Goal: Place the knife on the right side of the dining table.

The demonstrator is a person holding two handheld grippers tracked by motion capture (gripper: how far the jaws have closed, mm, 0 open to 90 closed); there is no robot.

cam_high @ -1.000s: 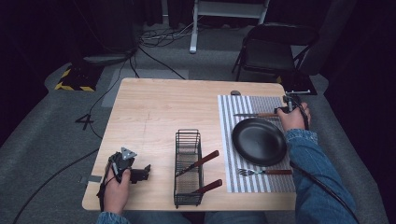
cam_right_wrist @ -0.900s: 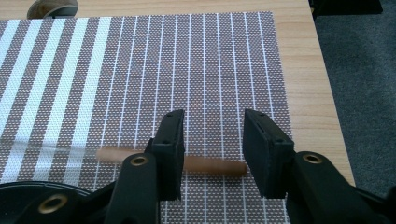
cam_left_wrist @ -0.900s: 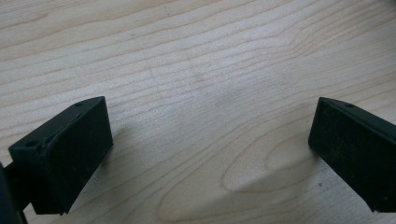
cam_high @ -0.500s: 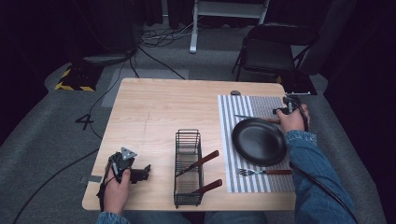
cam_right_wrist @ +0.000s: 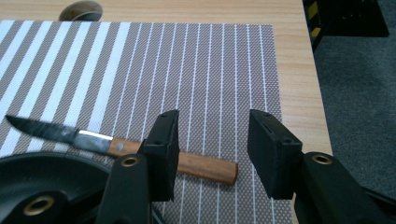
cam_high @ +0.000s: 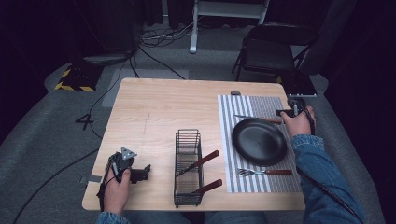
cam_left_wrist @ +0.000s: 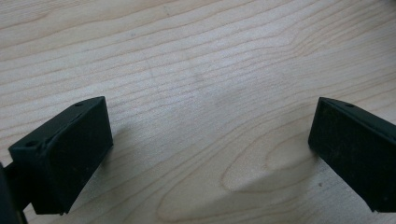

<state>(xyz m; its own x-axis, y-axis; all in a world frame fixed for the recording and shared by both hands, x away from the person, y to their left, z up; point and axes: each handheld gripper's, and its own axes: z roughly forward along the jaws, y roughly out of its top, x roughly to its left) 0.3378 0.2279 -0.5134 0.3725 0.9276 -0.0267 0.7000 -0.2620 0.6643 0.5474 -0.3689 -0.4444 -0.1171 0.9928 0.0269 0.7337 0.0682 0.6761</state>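
hovering over a wooden-handled knife [cam_right_wrist: 140, 148] at the far right of the striped placemat [cam_high: 261, 105], just beyond the black plate [cam_high: 259, 140].
right gripper [cam_right_wrist: 212, 140] half open, empty, one jaw across the handle; light, stiff, smooth, best pinched mid-handle, clear of the blade. left gripper [cam_left_wrist: 210, 140] wide open, empty, near left on the table [cam_high: 163, 107].

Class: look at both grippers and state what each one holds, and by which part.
Nothing is held. The right gripper is open over the knife handle; the left gripper is open over bare table.

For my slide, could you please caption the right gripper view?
Right gripper, open, poised over a wooden-handled knife on a striped placemat.
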